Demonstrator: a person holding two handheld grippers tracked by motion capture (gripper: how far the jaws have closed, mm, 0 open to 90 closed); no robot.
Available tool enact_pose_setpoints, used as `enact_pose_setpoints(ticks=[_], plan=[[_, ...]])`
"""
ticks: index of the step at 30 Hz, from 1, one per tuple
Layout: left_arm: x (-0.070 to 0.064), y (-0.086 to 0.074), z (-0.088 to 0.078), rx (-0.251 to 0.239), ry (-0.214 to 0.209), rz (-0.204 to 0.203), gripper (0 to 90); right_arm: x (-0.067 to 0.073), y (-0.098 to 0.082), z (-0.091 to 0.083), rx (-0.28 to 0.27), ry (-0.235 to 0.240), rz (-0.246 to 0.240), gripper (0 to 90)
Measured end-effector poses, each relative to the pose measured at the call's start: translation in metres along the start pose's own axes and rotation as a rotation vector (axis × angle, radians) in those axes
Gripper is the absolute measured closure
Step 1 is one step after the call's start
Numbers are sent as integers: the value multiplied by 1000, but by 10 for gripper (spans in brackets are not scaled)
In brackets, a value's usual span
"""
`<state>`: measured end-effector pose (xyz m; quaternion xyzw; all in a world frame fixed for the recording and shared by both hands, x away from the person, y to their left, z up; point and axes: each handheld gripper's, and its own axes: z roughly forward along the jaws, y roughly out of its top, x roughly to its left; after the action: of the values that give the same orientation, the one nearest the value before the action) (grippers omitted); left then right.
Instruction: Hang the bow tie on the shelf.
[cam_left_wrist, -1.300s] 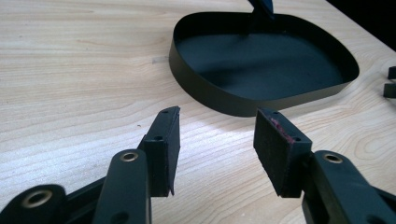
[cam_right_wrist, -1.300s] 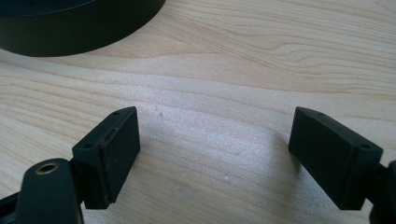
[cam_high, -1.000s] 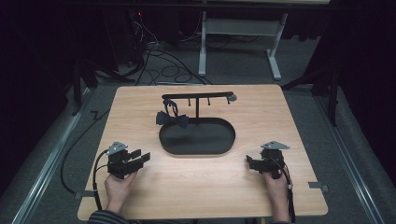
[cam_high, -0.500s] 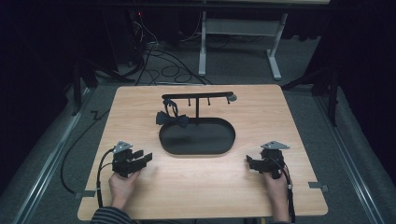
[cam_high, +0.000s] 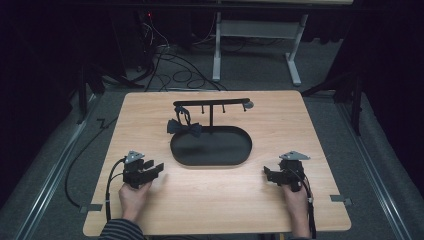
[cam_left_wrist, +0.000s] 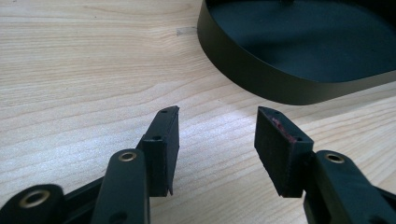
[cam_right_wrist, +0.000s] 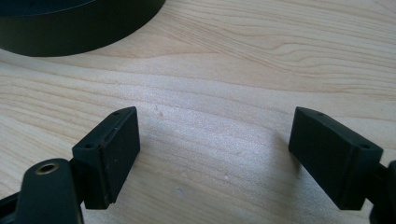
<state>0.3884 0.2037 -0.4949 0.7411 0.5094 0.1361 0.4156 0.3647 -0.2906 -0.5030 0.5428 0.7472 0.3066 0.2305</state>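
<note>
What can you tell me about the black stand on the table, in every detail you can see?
The stand looks like matte black metal. Its base is an oval tray with a low upright wall, and nothing lies inside. A thin post rises from the tray's far edge and carries a horizontal bar with small hooks hanging below and a grey knob at its right end. A black bow tie hangs from the bar's left part. The stand sits flat on the wooden table, near its middle.

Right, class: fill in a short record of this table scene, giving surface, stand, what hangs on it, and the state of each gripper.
surface: wooden table
stand: black oval tray with a hook rail
hanging item: black bow tie, at the rail's left end
left gripper: jaws open, empty, near the tray
right gripper: jaws open, empty, low over the table
</note>
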Motion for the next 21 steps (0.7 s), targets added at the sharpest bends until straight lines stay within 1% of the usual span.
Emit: enact_pose_setpoints(ticks=[2,6,13,17,21], plan=[[-1,-1,2,0,6,3,504,0,0,0,0,0,0,176],[-1,-2,5,10,22,26,501,0,0,0,0,0,0,176],[-1,-3,9,8,41,31,499,0,0,0,0,0,0,175],[-1,-5,11,18,52,45,498,0,0,0,0,0,0,176],[-1,-5,12,15,59,51,496,0,0,0,0,0,0,176]])
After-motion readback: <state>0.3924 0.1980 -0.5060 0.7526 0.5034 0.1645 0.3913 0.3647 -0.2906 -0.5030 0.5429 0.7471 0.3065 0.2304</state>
